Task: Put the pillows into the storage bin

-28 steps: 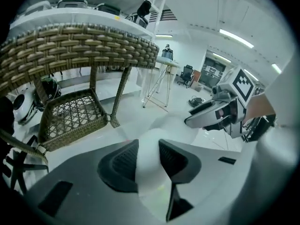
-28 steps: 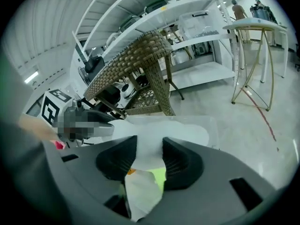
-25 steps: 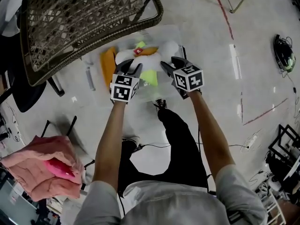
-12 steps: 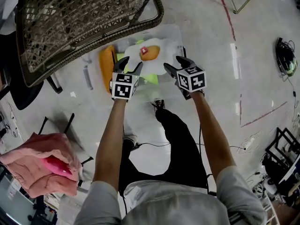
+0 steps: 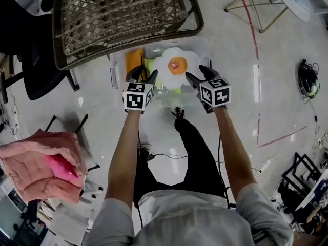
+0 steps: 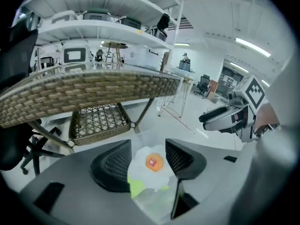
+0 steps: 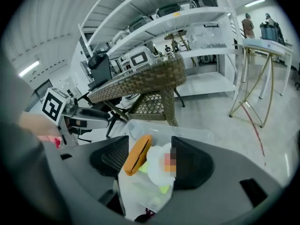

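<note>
Head view: the only print is the black and white square markers on the cubes of the left gripper [image 5: 144, 74] and the right gripper [image 5: 198, 73]. The small red label on the yolk of the fried-egg pillow [image 5: 176, 64] is too small to read. One second ago this pillow hung crumpled between the two grippers. Now it lies flat in the clear storage bin [image 5: 204, 44] on the floor, on top of a lime-green pillow [image 5: 147, 65] and beside an orange pillow [image 5: 134, 60] that stands on edge. Both grippers have come up above the near rim. The wicker chair [image 5: 123, 14] stands just behind the bin.

Left gripper view: the fingers of the left gripper [image 6: 147, 146] have just been opening and are released. They touch nothing, and the fried-egg pillow [image 6: 144, 173], white with scalloped edge and orange yolk, shows below between them. The right gripper [image 6: 211, 121] is at the right.

Right gripper view: the fingers of the right gripper [image 7: 150, 142] have also just been opening and are released and empty. Below them, inside the storage bin [image 7: 187, 134], lie the orange pillow [image 7: 136, 154] and the fried-egg pillow [image 7: 157, 165]. The left gripper [image 7: 110, 118] is at the left.
</note>
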Available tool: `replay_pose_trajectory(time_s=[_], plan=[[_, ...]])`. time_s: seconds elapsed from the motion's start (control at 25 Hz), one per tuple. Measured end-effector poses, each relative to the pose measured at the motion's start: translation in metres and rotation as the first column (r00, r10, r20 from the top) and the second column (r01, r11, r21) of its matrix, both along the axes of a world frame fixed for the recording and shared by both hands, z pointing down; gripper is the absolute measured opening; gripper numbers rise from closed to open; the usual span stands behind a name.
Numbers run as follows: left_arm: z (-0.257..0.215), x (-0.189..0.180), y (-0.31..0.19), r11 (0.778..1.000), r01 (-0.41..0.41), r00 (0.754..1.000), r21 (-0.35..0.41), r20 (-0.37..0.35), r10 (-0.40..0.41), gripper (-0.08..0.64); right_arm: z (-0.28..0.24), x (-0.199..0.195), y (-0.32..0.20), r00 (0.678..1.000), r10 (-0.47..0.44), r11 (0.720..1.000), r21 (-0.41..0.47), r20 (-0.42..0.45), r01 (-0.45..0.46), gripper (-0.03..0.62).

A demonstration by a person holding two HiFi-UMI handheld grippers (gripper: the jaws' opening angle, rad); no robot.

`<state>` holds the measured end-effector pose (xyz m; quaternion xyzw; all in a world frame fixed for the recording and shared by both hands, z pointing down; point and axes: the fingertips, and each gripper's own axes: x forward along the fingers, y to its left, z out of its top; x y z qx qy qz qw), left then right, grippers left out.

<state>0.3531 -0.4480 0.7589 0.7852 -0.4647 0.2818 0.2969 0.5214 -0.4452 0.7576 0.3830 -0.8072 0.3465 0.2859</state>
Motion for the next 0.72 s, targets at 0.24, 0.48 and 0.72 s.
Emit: replay_pose_trajectory(time_s=[0.24,0.48,0.72], plan=[[-0.066,-0.068,0.022,0.982,0.171,0.984,0.077,-0.064,-0.166,0.244,-0.070,-0.067,0.000,0.990,-0.136,0.983,0.122,-0.025,0.138,0.298],[-0.147,-0.174,0.076,0.925,0.351,0.933,0.145,-0.132,-0.334,0.244,-0.158,-0.179,0.027,0.959,-0.285,0.935,0.217,-0.005,0.279,0.298],[-0.218,-0.292,0.156,0.812,0.549,0.836,0.200,-0.161,-0.525,0.244,-0.227,-0.306,0.075,0.875,-0.483,0.841,0.275,-0.001,0.465,0.298]])
